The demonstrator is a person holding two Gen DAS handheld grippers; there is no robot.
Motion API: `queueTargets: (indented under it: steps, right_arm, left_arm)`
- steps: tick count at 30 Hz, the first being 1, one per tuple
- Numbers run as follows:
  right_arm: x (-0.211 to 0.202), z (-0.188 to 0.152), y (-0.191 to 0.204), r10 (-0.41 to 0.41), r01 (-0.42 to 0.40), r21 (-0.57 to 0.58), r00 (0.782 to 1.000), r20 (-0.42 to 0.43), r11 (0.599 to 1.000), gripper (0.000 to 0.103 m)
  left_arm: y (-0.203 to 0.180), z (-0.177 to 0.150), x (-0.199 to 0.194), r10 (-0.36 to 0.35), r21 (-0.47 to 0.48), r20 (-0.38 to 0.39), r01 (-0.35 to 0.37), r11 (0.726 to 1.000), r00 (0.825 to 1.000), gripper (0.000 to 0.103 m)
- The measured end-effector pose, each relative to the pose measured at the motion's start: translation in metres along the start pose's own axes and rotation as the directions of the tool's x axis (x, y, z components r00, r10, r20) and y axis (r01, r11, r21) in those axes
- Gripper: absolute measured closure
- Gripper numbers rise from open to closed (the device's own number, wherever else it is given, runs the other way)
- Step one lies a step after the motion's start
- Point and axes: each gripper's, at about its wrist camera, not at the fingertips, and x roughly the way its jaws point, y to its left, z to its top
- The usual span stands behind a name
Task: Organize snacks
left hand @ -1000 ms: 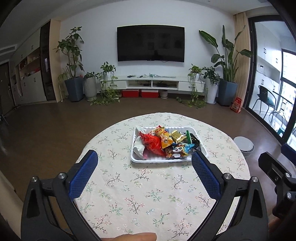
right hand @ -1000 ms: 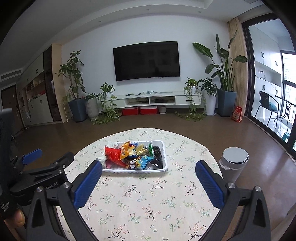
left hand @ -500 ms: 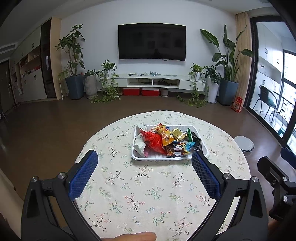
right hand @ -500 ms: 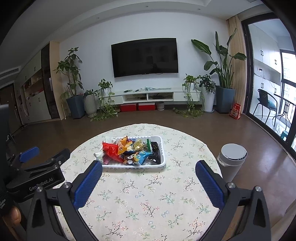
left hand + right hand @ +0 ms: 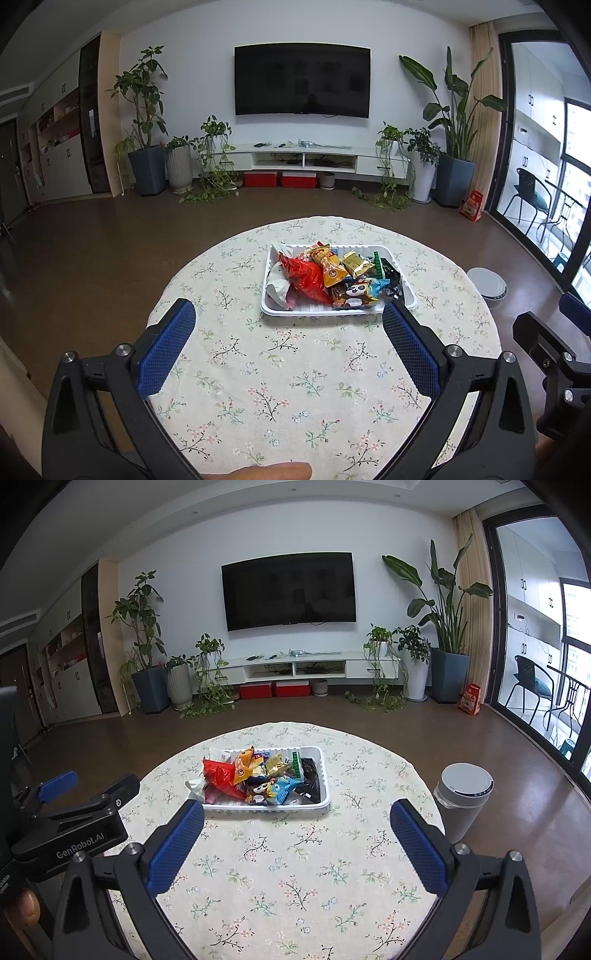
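Filling the middle of both views, a white tray of snacks sits on a round table under a floral cloth. The packets are heaped so that most hide one another: a red bag lies at centre left, an orange packet and a gold one behind it, and a wrapper with a cartoon panda face at the front. Print on these wrappers is too small to read, and the dark packets at the tray's right end cannot be told apart.

The left gripper frames the lower part of its view, jaws spread wide with nothing between them, its blue pads well short of the tray. The right gripper stands the same way, wide apart and empty. In the right view the left gripper's body shows at lower left, with "GenRobot.AI" readable on its side; more lettering at the far left edge is cut off. A fingertip pokes in at the bottom edge of the left view.

A grey bin stands on the floor right of the table, its base hidden by the table edge.
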Motion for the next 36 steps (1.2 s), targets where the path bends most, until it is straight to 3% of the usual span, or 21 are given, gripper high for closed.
queueTargets:
  steps: [36]
  right_arm:
    - [-0.001, -0.0058, -0.007, -0.003, 0.003, -0.002, 1.0, -0.007, 1.0, 0.0]
  left_arm:
    - [-0.0021, -0.005, 0.0093, -0.008, 0.007, -0.017, 0.008, 1.0, 1.0, 0.0]
